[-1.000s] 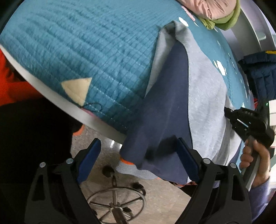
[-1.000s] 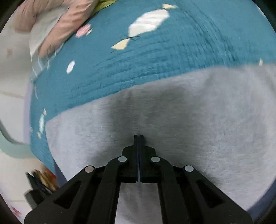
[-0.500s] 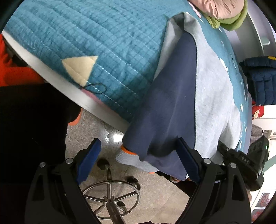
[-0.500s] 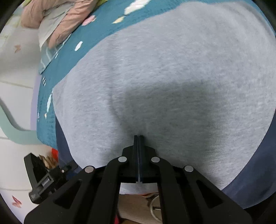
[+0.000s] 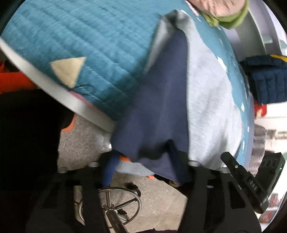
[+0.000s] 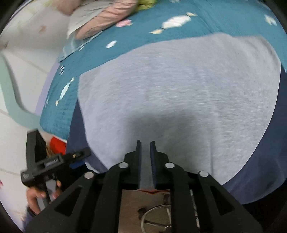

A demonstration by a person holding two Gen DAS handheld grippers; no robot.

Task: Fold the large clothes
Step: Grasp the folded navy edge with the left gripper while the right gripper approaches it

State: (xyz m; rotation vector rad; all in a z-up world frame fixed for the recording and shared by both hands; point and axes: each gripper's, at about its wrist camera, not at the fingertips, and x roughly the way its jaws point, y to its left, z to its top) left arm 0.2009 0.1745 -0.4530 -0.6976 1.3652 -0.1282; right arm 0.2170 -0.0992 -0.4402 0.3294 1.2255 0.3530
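On the teal quilt (image 5: pixel 100 44) over the desk lies the grey and navy garment (image 6: pixel 179 93), its near edge hanging off. The left hand-held gripper (image 5: pixel 141 161) has just been closing, with the navy hem between its pads. The right hand-held gripper (image 6: pixel 145 152) has just been opening, a narrow gap, with grey cloth showing through it.

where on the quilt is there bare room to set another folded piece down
Bare teal quilt lies left of the grey and navy garment, from the cream triangle patch upward. Crowded: the far end under the pink and green pile, and the strip beside the dark blue padded jacket.
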